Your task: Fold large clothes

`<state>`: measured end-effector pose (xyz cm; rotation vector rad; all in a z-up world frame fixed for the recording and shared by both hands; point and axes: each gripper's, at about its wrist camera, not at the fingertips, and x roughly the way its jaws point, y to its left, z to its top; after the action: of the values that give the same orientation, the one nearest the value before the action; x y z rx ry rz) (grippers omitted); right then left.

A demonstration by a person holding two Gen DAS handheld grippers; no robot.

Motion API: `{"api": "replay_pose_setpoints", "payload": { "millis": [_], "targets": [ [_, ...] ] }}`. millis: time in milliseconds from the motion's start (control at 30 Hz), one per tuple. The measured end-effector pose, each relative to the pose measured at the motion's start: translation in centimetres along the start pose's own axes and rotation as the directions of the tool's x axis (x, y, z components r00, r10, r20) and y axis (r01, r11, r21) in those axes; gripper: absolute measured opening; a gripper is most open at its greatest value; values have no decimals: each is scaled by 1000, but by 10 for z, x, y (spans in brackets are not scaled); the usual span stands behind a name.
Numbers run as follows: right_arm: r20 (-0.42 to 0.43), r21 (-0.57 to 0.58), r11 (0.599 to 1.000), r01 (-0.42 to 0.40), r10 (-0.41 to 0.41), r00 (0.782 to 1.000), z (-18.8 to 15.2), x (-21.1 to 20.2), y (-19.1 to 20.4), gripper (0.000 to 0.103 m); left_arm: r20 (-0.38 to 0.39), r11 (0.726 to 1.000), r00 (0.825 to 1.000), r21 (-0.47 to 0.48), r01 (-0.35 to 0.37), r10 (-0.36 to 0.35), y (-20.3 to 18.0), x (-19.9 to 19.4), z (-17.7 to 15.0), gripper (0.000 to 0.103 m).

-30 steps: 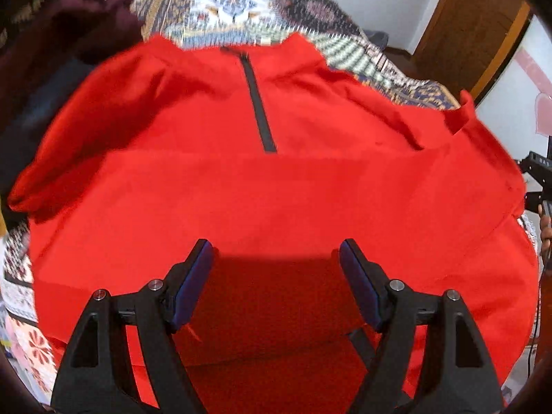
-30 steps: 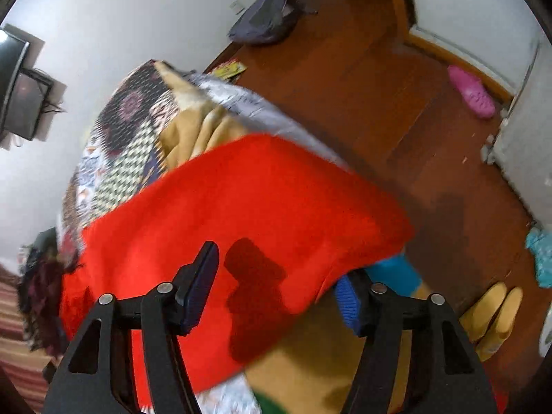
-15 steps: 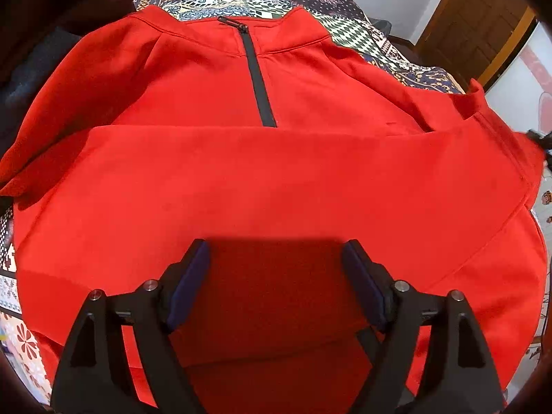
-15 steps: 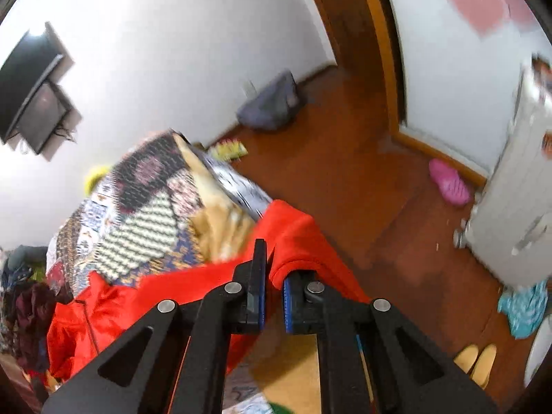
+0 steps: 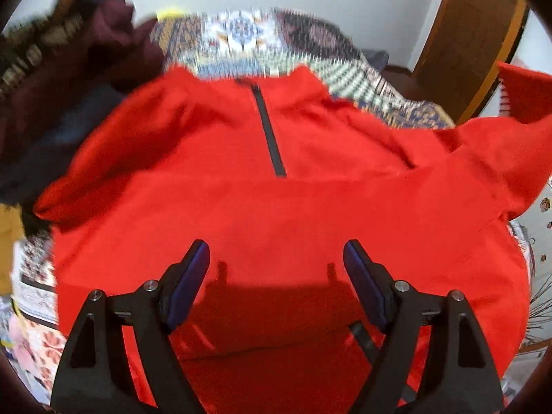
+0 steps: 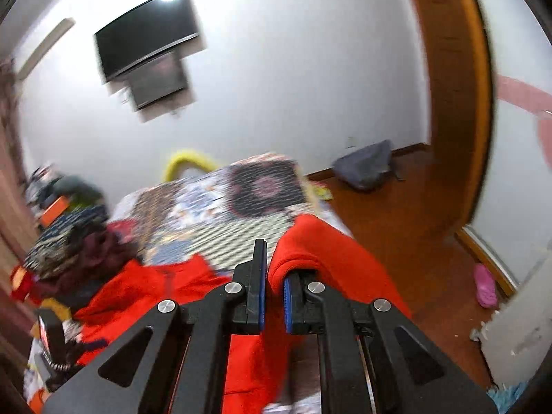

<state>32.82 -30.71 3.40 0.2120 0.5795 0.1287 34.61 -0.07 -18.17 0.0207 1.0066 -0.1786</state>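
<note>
A large red pullover (image 5: 276,214) with a short dark zip (image 5: 269,131) lies front up on a patterned bedspread (image 5: 262,38). One sleeve is folded across its chest. My left gripper (image 5: 276,276) is open and empty, hovering over the lower body of the pullover. My right gripper (image 6: 272,283) is shut on a fold of the red pullover (image 6: 310,248) and holds it raised above the bed. The lifted red cloth also shows at the right edge of the left wrist view (image 5: 517,110).
A heap of dark clothes (image 5: 69,69) sits at the bed's far left, also in the right wrist view (image 6: 76,241). A wooden door frame (image 6: 455,103), a grey bag (image 6: 365,165) and a pink slipper (image 6: 484,284) are on the wooden floor to the right.
My right gripper closed on the pullover's right edge and lifted it up. The left gripper stayed open and pulled back a little over the pullover.
</note>
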Motion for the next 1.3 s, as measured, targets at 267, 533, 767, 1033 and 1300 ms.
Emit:
{"api": "replay_pose_setpoints", "payload": {
  "millis": [267, 533, 767, 1033, 1300],
  "targets": [
    [-239, -47, 986, -160, 144, 960, -58, 58, 68, 8, 124, 1000, 992, 26, 16, -19, 9, -57, -4, 80],
    [-524, -84, 974, -209, 135, 841, -128, 94, 93, 12, 155, 997, 988, 64, -38, 27, 16, -77, -26, 80],
    [-554, -90, 967, -238, 150, 819, -129, 73, 85, 38, 138, 998, 990, 44, -48, 41, 23, -74, -35, 80],
    [-398, 15, 988, -154, 148, 906, -85, 48, 38, 51, 158, 999, 987, 31, -41, 35, 19, -76, -29, 80],
    [-417, 269, 963, -6, 122, 901, -85, 76, -40, 51, 172, 999, 985, 29, -29, 23, 14, -77, -22, 81]
  ]
}}
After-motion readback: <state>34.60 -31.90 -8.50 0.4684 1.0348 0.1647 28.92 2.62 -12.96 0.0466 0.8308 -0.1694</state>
